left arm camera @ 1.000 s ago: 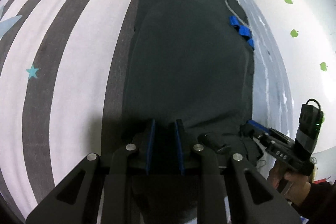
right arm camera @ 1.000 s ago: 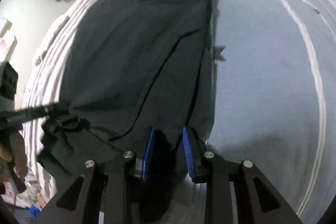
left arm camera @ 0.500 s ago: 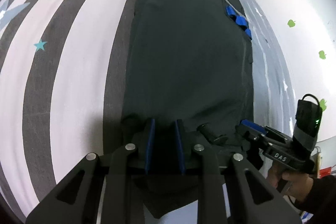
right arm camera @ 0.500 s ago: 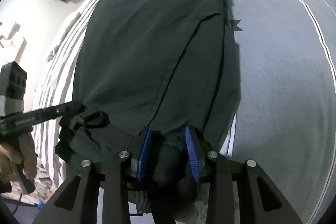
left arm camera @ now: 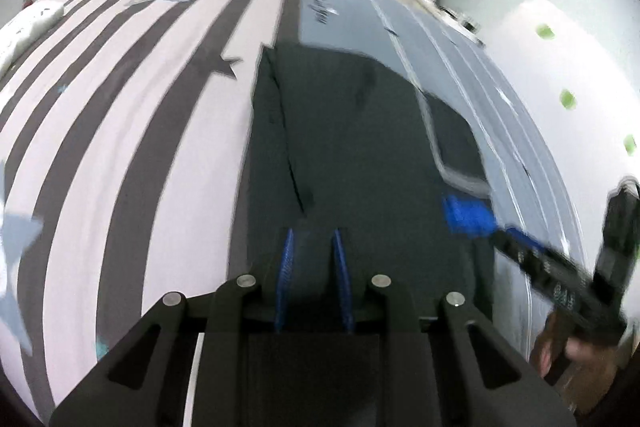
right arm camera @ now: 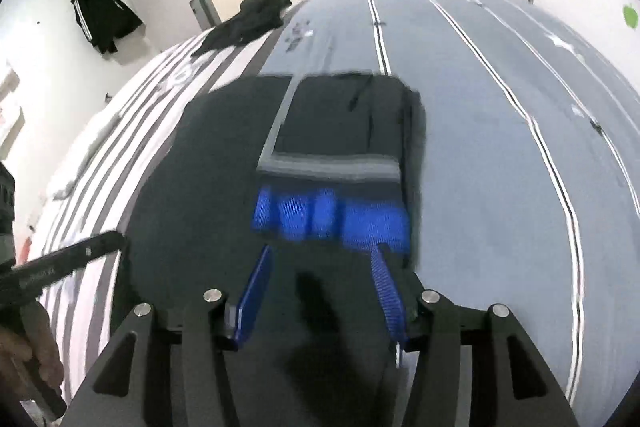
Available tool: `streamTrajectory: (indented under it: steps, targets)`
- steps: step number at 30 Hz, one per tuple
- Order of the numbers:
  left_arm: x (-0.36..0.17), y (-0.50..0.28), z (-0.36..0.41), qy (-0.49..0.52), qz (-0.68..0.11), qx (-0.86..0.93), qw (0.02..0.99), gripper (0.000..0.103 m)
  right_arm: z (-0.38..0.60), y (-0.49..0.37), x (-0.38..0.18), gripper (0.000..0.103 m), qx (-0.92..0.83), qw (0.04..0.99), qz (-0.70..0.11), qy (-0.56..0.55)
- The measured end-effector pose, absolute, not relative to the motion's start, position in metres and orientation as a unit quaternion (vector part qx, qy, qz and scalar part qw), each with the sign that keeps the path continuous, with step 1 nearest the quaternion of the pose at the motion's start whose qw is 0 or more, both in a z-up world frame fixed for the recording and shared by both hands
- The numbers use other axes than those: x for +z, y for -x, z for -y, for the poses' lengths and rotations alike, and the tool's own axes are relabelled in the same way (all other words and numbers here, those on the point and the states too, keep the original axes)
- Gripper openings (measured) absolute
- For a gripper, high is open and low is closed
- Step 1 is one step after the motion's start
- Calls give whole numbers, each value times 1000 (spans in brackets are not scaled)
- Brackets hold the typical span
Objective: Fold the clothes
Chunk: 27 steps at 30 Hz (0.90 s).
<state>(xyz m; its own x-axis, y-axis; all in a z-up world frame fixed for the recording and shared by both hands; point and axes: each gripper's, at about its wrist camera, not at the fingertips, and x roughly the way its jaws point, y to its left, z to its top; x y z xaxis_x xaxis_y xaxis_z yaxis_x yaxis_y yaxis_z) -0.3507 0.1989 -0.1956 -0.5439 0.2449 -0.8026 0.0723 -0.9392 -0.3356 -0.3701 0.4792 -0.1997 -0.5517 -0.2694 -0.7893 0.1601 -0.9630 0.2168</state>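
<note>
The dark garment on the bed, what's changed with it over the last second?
Both grippers carried its near end forward over the rest, folding the dark garment shorter. The right gripper is opening, letting go; the left gripper is opening too. The blue strap and far black clothes stayed put.

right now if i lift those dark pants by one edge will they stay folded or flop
Likely flop: the dark pants lie limp and flat on the bed, with no stiffness showing. The folded layers look loose, so they would probably slide apart. The blue strap may add slight weight on that side.

Dark folded garment (right arm camera: 224, 187) flat on bed
</note>
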Motion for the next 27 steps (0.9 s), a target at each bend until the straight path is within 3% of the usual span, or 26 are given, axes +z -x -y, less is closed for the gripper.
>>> streamTrajectory:
  steps: [2,10,13,20,24,27]
  targets:
    - [-199,380,-192,462,173,870,32,35,-477,388,-202,48,-882,123,58,-452]
    - [-237,431,-195,487,128,861,66,37,-491,364,-225,49,-886,128,34,-445]
    - [-234,429,-188,469,115,873,69,0,-487,364,-228,49,-886,126,40,-445]
    - [-228,449,-163,465,64,883,21,0,-483,355,-235,49,-887,130,26,-442]
    - [-218,446,-100,438,221,871,-40,0,-482,356,-235,49,-885,126,26,-448]
    - [-204,427,-112,429,189,883,14,0,-486,357,-225,49,-882,127,44,-453]
